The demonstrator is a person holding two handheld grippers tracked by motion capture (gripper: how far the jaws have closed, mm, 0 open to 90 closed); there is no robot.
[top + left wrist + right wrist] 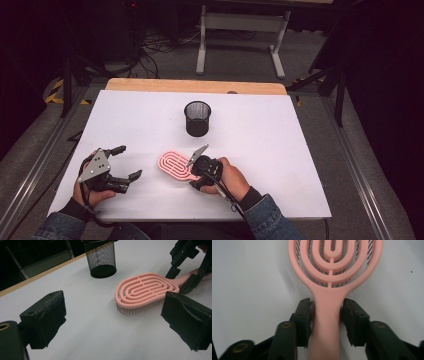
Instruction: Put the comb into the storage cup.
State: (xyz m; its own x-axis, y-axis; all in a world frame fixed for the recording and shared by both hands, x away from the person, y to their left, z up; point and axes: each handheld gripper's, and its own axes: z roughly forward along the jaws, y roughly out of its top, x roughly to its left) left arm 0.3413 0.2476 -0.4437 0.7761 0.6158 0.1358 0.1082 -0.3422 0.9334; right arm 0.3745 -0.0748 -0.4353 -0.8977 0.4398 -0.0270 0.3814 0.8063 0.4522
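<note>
A pink hairbrush (pixel 172 166) lies bristles down on the white table (pixel 280 150), its handle pointing toward the person's right hand. My right gripper (pixel 192 173) is shut on that handle; in the right gripper view both pads (pixel 308 315) press the sides of the handle of the brush (pixel 328 296). My left gripper (pixel 129 161) rests to the left of the brush, open and holding nothing. In the left gripper view the hairbrush (pixel 145 290) sits ahead between its wide-apart jaws, with the right gripper (pixel 181 278) at the handle end.
A black mesh cup (pixel 197 119) stands upright behind the brush, mid-table, and shows in the left gripper view as the mesh cup (pixel 100 258). A wooden strip (pixel 195 86) runs along the table's far edge. A white metal frame (pixel 240 25) stands on the floor beyond.
</note>
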